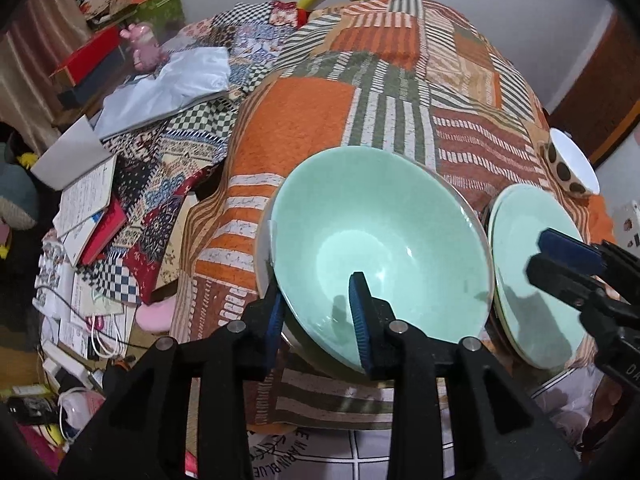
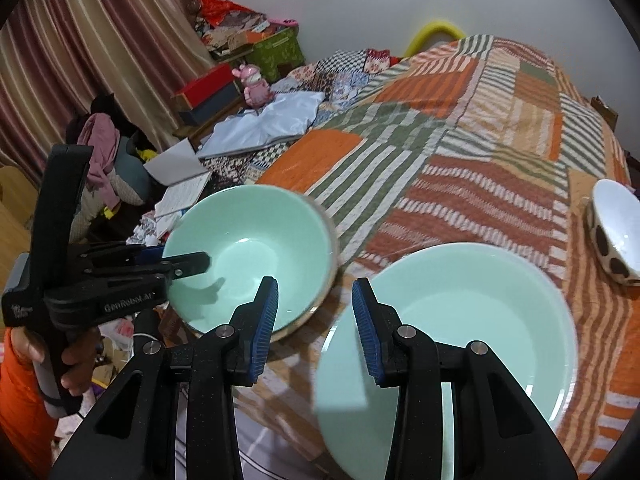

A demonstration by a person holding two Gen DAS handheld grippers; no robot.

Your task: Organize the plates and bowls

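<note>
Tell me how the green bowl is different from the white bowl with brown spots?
The mint green bowl is plain, while the spotted bowl is white inside with brown spots outside. The green bowl looks wider than the spotted bowl. The green bowl has the left gripper straddling its rim, one finger inside and one outside; the spotted bowl lies tipped on its side, away from both grippers. Both are on the patchwork quilt.

The spotted bowl (image 2: 618,236) is cut off by the lens edge.
</note>
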